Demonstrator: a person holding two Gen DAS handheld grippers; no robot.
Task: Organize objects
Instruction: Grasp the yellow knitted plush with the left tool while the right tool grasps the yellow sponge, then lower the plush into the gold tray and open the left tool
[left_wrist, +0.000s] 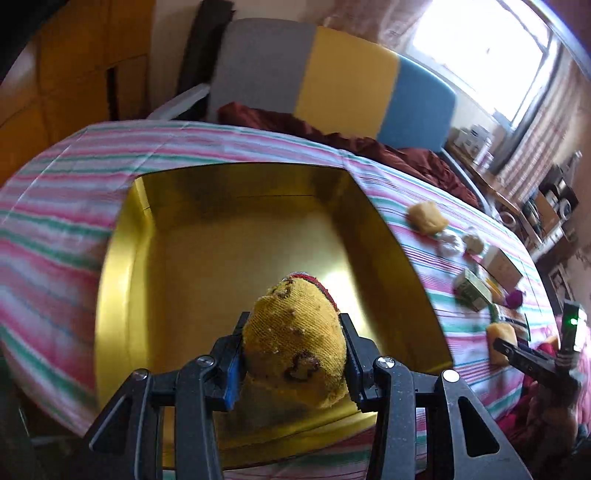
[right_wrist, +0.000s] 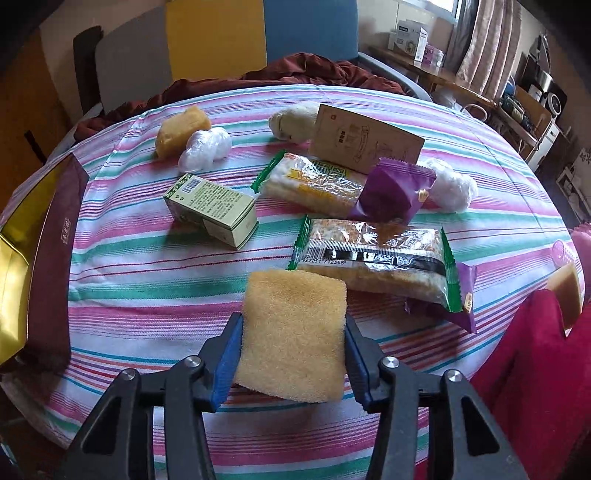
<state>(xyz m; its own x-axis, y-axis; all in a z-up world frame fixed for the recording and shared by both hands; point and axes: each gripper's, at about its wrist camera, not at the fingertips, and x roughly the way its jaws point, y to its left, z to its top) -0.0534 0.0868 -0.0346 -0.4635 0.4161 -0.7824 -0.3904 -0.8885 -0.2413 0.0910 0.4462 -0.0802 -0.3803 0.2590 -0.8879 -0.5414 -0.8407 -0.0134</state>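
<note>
Nearest the left wrist camera, a worn yellow mesh scourer (left_wrist: 295, 332) with a red edge sits pinched between the narrowed jaws of the left gripper (left_wrist: 293, 354), hanging over the open gold box (left_wrist: 122, 258), which lies on the striped bed cover (left_wrist: 55, 206). In the right wrist view the right gripper (right_wrist: 291, 354) has its jaws drawn in against both sides of a flat yellow sponge (right_wrist: 293, 332), just above the cover.

Risks, as I judge them: the scourer is soft and gripped near its base, so it may sag or slip out short of the box floor, or catch the near wall if let go too early. The sponge may squash and twist, and it lies just beside the clear snack pack (right_wrist: 373, 258), whose wrapper could be dragged along.

Readable writing is scarce: digits under that pack's barcode read roughly 922251 712348. The green carton (right_wrist: 210, 206) carries a barcode and small print too fine to read, as does the brown card (right_wrist: 365, 144)
</note>
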